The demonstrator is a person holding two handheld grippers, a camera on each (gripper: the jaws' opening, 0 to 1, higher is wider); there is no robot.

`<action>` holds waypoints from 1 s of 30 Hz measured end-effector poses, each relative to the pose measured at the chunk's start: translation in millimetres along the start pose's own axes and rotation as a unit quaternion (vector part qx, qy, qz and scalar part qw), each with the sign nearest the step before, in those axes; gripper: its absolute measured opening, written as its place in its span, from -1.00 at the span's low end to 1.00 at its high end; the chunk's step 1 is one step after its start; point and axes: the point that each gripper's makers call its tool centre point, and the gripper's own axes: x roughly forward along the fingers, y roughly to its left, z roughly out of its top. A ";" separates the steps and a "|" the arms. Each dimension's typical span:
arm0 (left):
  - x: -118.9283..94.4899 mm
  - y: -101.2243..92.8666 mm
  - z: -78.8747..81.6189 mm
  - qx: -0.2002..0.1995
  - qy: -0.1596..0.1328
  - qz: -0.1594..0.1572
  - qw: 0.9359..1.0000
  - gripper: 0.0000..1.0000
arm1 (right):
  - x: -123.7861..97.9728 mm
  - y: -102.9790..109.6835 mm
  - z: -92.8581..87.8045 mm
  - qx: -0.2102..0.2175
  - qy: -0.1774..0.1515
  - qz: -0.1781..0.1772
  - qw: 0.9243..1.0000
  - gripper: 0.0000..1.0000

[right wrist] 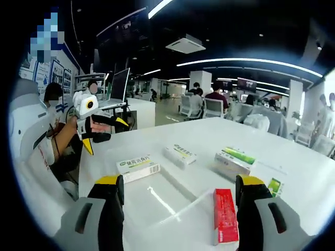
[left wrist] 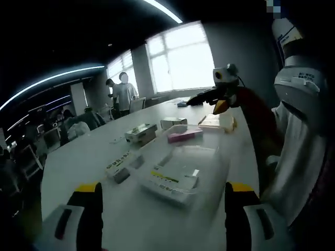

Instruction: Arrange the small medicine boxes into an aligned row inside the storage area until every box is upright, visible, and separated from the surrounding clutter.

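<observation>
- White tabletop (right wrist: 293, 183) ran out ahead of both grippers in a large open office, with ceiling light strips overhead, bright windows in the left gripper view and seated people at desks far off in the right gripper view.
- Right gripper (right wrist: 178, 191) hovered low over the table, its jaws spread wide and holding nothing. Just ahead of it lay a clear shallow tray (right wrist: 157, 201), seemingly the storage area.
- A red box (right wrist: 225, 215) lay flat just inside the right jaw; it was hard to tell whether it rested inside the tray or on its edge.
- Further ahead, a green-and-white box (right wrist: 137, 168) lay beyond the left jaw, a small white box (right wrist: 179, 154) ahead of centre, and a green-striped box (right wrist: 234, 161) beyond the right jaw. All lay flat, scattered and unaligned.
- Left gripper (left wrist: 162, 201) was likewise wide open and empty. Between its jaws lay a flat blister-style pack (left wrist: 172, 180) in the clear tray (left wrist: 217, 164), with a pink box (left wrist: 184, 136) at the far rim and more boxes (left wrist: 141, 133) beyond.
- I judged the task at an early stage: no box stood upright, no row was begun.
- The next move would call for closing on the nearest box, probably the red one, across its narrow sides and tipping it upright in the tray.
- The flat pack in the tray could crowd the row, and each gripper sat in the other's reach.
</observation>
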 end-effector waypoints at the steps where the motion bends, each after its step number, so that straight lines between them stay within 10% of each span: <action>1: 0.1 0.2 -0.9 -0.001 0.000 0.002 1.000 0.93 | -1.0 -2.1 -1.4 0.002 0.001 -0.004 1.000 0.73; 19: -4.2 18.3 16.6 -0.034 -0.056 0.041 0.997 0.99 | -8.6 -22.7 -8.1 0.024 0.005 -0.039 0.999 0.71; 30: -1.9 31.9 7.8 -0.017 -0.025 0.066 0.997 0.99 | -17.2 -36.6 -7.9 0.030 -0.002 -0.051 0.998 0.71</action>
